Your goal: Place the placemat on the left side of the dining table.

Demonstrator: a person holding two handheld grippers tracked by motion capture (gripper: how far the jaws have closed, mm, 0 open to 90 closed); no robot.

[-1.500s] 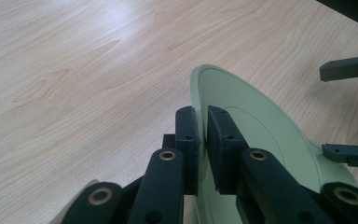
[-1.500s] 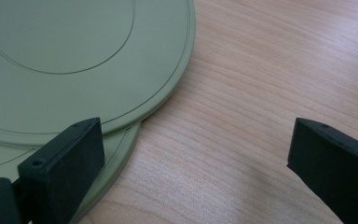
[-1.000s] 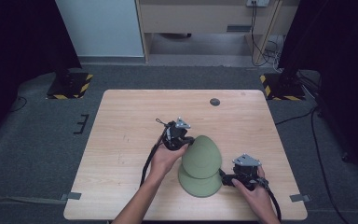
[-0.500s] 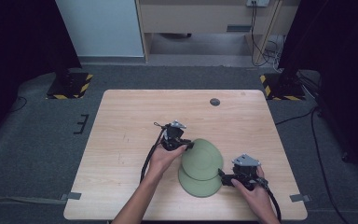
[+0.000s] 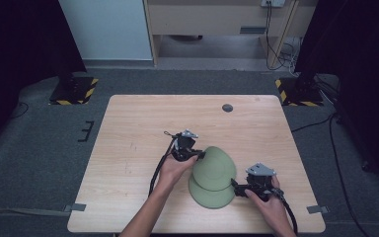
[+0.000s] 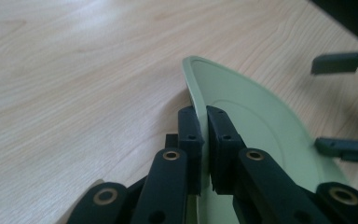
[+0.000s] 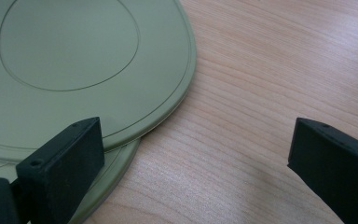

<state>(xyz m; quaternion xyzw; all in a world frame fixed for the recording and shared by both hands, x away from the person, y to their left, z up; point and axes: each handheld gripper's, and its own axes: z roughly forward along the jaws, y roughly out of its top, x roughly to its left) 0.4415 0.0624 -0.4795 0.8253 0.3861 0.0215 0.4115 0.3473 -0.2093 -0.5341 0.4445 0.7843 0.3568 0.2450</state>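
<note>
Two pale green plates overlap on the wooden table (image 5: 138, 128). The upper plate (image 5: 214, 167) lies partly over the lower plate (image 5: 208, 196). My left gripper (image 5: 198, 155) is shut on the upper plate's left rim (image 6: 193, 88). Its jaws have just been closing with that rim between them, and the pads (image 6: 189, 126) now pinch it. My right gripper (image 5: 237, 186) stands open at the plates' right side, low over the table. One finger (image 7: 70, 154) is next to the upper plate (image 7: 74, 60) and the lower plate's edge (image 7: 116, 168). Bare wood lies between the right jaws.
A small dark round disc (image 5: 227, 107) sits in the tabletop near the far edge. Bare wood stretches left and behind the plates. Striped stand feet (image 5: 74, 91) rest on the grey floor beyond the table's far corners.
The upper plate stood tipped up steeply a second ago and now lies much flatter over the lower one. The left hand has shifted slightly with it. The right gripper has stayed put.
</note>
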